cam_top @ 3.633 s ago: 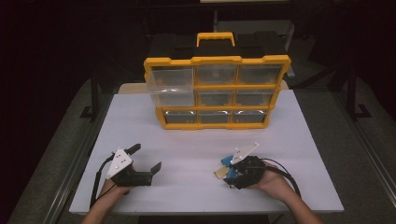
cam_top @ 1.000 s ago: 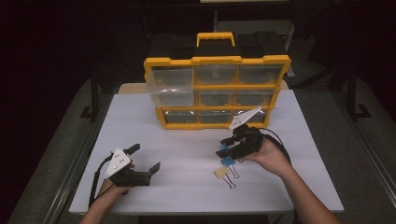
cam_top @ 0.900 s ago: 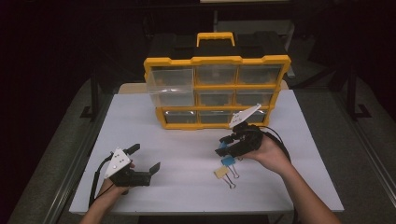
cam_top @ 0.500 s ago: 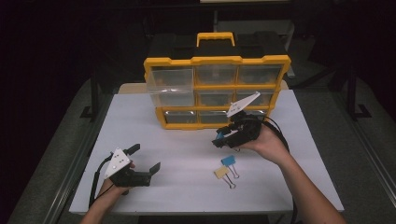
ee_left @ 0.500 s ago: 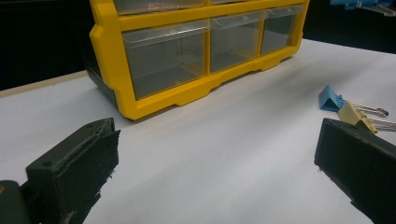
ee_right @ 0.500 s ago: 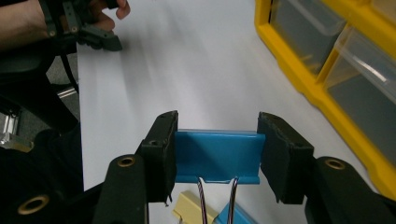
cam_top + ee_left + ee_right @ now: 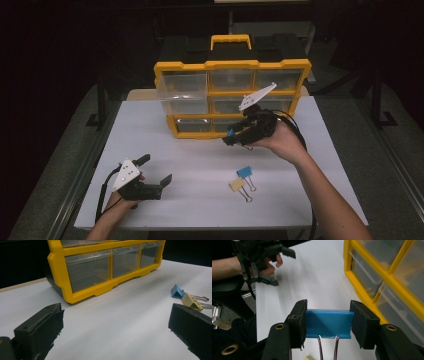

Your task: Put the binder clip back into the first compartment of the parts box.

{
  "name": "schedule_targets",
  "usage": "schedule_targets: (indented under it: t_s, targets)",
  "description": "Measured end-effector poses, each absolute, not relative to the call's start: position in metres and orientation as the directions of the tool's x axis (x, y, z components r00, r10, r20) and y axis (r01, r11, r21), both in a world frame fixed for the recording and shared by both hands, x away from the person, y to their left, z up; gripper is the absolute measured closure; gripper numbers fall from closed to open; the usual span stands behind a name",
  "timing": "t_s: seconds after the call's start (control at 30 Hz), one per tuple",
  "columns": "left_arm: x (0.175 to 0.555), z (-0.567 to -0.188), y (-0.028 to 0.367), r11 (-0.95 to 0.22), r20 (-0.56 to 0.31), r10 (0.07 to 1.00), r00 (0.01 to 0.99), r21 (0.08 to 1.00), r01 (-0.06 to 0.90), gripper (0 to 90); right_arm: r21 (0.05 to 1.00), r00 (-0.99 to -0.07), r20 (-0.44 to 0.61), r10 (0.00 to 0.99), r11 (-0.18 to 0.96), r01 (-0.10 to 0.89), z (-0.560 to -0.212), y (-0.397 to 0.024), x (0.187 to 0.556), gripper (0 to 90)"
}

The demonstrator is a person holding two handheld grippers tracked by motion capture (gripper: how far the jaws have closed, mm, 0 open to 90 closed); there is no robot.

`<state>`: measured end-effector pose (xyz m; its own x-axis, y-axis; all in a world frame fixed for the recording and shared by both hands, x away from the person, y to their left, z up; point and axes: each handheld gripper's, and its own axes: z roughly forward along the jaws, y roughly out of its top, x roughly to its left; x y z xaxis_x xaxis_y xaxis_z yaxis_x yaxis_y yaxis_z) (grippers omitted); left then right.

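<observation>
Clip (image 7: 328, 323) crosswise in right tool (image 7: 328, 327) — wire handles (image 7: 320, 347) toward camera

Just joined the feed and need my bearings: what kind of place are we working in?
Probably a lab or workshop bench set up for recording: a white table in a dark room, a yellow drawer organizer at its back, loose binder clips, and a person's handheld left gripper.

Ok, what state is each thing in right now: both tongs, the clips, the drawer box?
Right tongs: shut on a blue clip, held off the table by the drawer box.
Held clip: gripped by its two ends, wire handles hanging down.
Left tongs: open, holding nothing, low over the table.
Loose blue clip: lying on the table.
Tan clip: lying beside it.
Drawer box: upright, top left drawer pulled out.
</observation>
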<state>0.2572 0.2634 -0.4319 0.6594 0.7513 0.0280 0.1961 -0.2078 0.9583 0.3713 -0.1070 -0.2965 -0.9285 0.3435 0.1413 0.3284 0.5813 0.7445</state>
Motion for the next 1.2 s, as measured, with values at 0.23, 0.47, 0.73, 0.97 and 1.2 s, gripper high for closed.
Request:
schedule_targets:
  t_s: [0.23, 0.47, 0.73, 0.97, 1.2]
  targets:
    - [0.257, -0.432, 0.264, -0.217, 0.038, 0.749, 0.662, 0.957, 0.191, 0.0, 0.756, -0.928, 0.132, 0.348, 0.570, 0.322, -0.278, -0.105, 0.377, 49.1]
    - [0.258, -0.432, 0.262, -0.216, 0.043, 0.747, 0.664, 0.959, 0.182, 0.0, 0.776, -0.933, 0.117, 0.342, 0.554, 0.301, -0.257, -0.104, 0.381, 49.1]
    - [0.257, -0.432, 0.263, -0.219, 0.044, 0.747, 0.664, 0.959, 0.182, 0.0, 0.792, -0.937, 0.084, 0.338, 0.548, 0.269, -0.233, -0.102, 0.385, 49.1]
    - [0.257, -0.432, 0.262, -0.221, 0.041, 0.746, 0.665, 0.957, 0.189, 0.0, 0.799, -0.940, 0.069, 0.334, 0.546, 0.252, -0.213, -0.098, 0.388, 49.1]
    - [0.257, -0.432, 0.262, -0.222, 0.039, 0.746, 0.665, 0.956, 0.193, 0.0, 0.807, -0.942, 0.055, 0.331, 0.541, 0.237, -0.197, -0.096, 0.394, 49.1]
